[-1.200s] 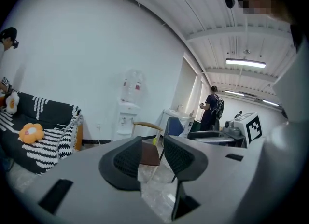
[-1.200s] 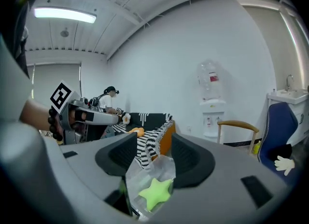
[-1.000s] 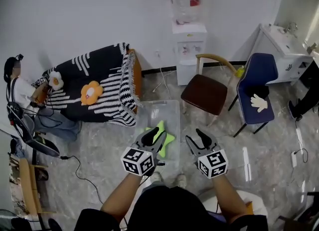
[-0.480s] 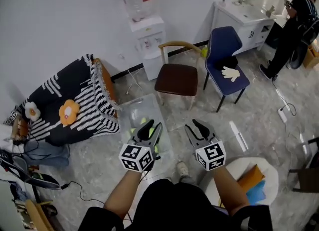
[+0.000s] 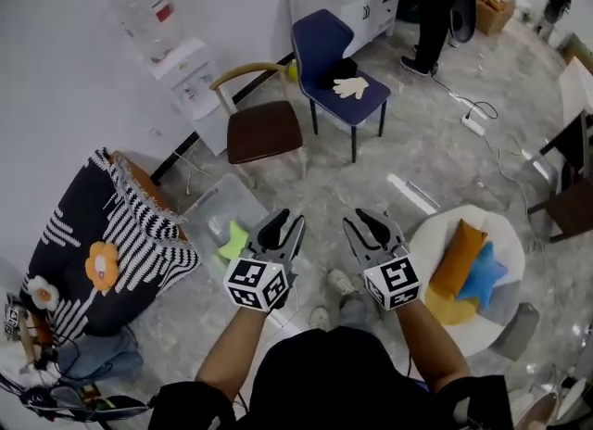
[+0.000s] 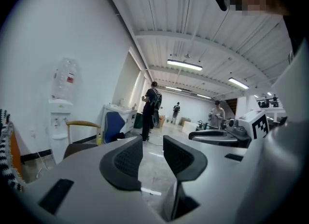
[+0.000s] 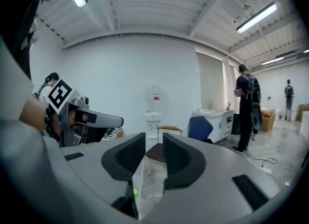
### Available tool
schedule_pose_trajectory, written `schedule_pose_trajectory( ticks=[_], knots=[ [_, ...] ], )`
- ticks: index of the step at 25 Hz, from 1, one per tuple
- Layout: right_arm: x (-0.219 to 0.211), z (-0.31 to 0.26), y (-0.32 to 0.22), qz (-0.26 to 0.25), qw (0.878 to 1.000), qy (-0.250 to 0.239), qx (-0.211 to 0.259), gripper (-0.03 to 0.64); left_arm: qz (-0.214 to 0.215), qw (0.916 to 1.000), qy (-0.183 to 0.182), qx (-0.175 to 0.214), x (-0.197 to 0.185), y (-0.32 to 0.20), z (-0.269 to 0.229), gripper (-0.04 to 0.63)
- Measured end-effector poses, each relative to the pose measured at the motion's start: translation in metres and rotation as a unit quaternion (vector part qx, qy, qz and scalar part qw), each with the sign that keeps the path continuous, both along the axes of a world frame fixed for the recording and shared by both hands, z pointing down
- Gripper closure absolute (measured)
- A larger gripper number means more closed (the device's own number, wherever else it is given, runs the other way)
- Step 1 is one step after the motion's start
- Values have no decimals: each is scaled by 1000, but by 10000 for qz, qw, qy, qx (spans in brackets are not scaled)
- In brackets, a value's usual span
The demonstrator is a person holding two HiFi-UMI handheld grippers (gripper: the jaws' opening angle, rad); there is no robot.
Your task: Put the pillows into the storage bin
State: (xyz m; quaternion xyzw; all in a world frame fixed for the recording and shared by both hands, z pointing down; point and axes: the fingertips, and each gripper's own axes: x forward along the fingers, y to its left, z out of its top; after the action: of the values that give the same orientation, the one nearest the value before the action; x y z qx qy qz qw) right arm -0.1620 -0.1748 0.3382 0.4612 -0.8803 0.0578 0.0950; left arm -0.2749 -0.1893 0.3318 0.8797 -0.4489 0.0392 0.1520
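Green pillow (image 5: 233, 239) in storage bin (image 5: 211, 208), left of left fingers (image 5: 274, 232)

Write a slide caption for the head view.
Left gripper and right gripper (jaws just closing), both empty, between storage bin with green pillow and seat with orange pillow, blue pillow.

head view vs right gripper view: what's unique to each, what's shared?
Head view only: orange pillow and blue pillow on the white seat. Right gripper view only: ceiling lights. Both: water dispenser, brown chair, blue chair, left gripper.
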Motion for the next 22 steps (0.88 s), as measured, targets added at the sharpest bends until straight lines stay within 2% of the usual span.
schedule_pose_trajectory(
  ticks=[4, 10, 16, 22],
  knots=[
    [57, 13, 34, 962, 9953, -101, -65, 503, 814, 9966, -79, -79, 52, 18, 13, 449],
    [144, 31, 83, 2083, 9778, -163, -161, 522, 1766, 9839, -193, -168, 138, 45, 25, 433],
    [232, 41, 145, 3081, 9508, -231, -226, 526, 2712, 9617, -300, -266, 233, 80, 37, 425],
    [326, 50, 222, 3714, 9272, -248, -427, 528, 3384, 9397, -303, -394, 337, 144, 43, 422]
  ],
)
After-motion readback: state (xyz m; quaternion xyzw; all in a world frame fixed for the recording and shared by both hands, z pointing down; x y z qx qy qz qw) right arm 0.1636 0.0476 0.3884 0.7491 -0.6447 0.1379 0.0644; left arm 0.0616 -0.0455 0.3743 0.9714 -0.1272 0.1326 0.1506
